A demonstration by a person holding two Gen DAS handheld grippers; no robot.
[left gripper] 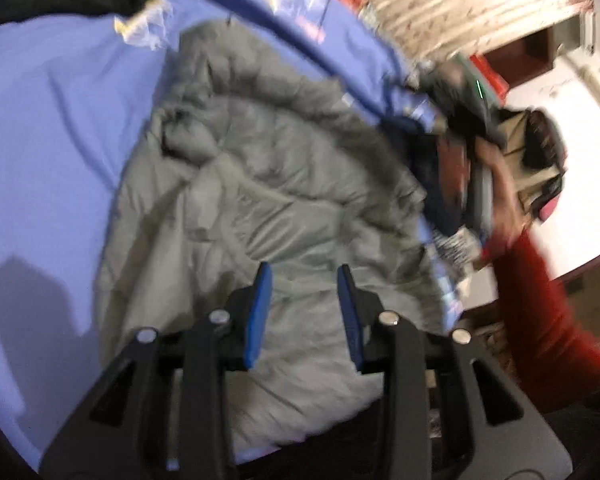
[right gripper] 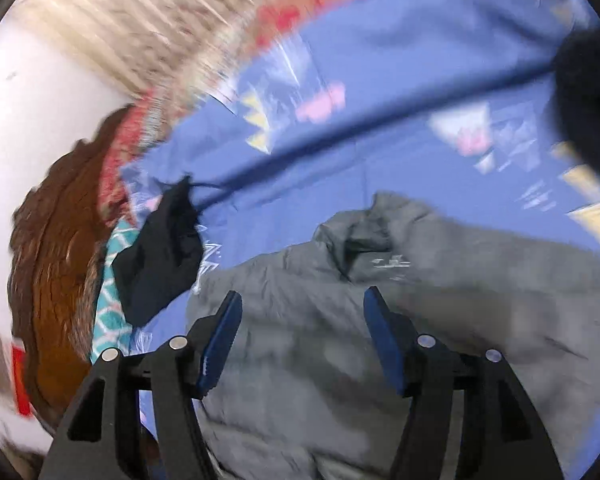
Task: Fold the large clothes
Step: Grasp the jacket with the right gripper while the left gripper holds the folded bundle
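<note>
Item: grey padded jacket (left gripper: 260, 200), lying spread on the blue bedsheet (left gripper: 52, 120), directly beneath both grippers, its long axis running away from the left gripper (left gripper: 304, 280) toward the collar. Left jaws are standing partly apart, gripping nothing. Right gripper (right gripper: 300, 312) is hovering over the jacket, jaws wide, empty. Nearby: dark garment (right gripper: 160, 252) lying beside the jacket's edge; red sleeve (left gripper: 540, 300) crossing at the side. Much is blurred.

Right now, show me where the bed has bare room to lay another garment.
Free: plain blue sheet left of the grey jacket in the left view, and the patterned stretch beyond its collar. Crowded: the bed edge with the dark cloth, and the right side where the sleeve reaches in.
</note>
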